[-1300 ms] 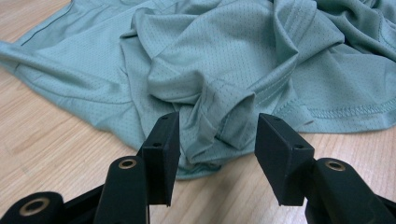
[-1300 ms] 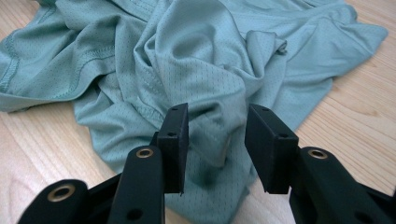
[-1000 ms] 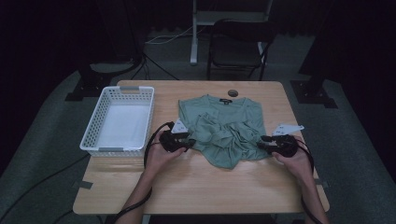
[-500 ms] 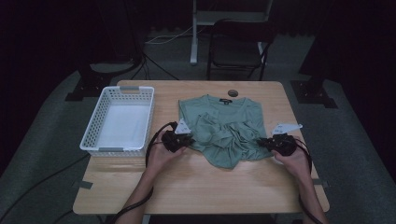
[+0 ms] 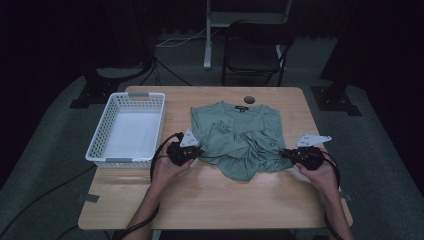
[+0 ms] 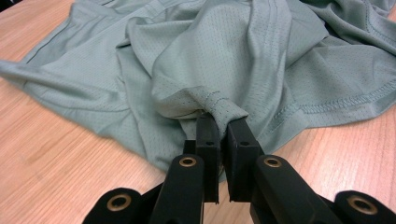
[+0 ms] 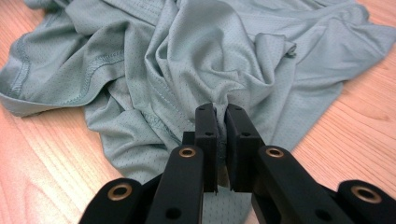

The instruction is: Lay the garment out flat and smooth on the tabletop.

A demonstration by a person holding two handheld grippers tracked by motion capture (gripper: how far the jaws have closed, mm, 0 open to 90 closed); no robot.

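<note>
Left gripper [image 5: 192,152] and right gripper [image 5: 287,154], both level, clamp crumpled green mesh shirt [image 5: 237,137] at nine and three o'clock; bare wooden table [image 5: 210,200] at six.

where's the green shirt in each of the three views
High view: the green shirt lies at the table's middle, right of the white basket.
Left gripper view: it fills the upper part, a hem fold pinched between the fingers.
Right gripper view: it fills the top and middle.
Shared landmark: the wooden table under it.

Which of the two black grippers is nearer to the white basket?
The left gripper, shut on the green mesh shirt, is beside the white plastic basket; the right gripper grips the shirt's far side.
</note>
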